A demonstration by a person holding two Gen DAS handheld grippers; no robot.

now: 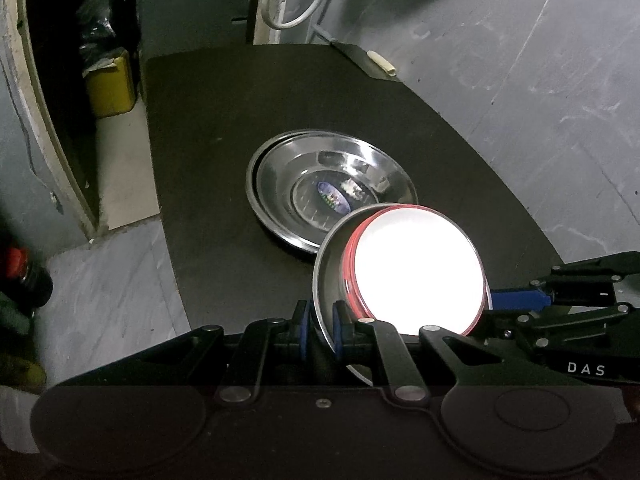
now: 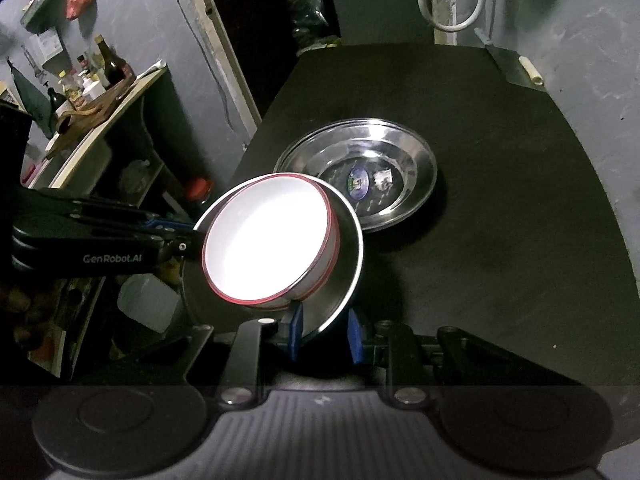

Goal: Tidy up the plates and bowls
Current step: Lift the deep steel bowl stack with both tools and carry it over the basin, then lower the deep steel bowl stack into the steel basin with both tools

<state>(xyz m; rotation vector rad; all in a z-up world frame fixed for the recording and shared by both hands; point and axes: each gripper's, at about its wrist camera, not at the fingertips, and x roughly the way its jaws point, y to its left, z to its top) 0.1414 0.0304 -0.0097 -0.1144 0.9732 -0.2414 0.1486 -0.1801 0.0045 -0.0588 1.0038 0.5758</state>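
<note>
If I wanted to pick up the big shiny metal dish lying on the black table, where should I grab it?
Grab the round shiny steel dish by its thin rim, probably at the near edge, which faces the grippers. It lies flat and right way up on the black table, and seems to nest in a second dish, so the sloping wall offers little hold. Pinch the lip, one finger inside, one outside.

Glare, overlap and frame edges hide several details

The white bowl (image 1: 420, 272) is blown out by glare, so its inner surface cannot be read; its near rim at 6 o'clock sits behind the left gripper (image 1: 320, 328). The steel plate (image 2: 348, 240) under it covers the near edge of the stacked steel plates (image 2: 384, 152); their count is unclear and their sticker (image 2: 358, 182) is illegible. At 9 o'clock, the shelf bottles (image 2: 100, 68) are too small to identify.
</note>
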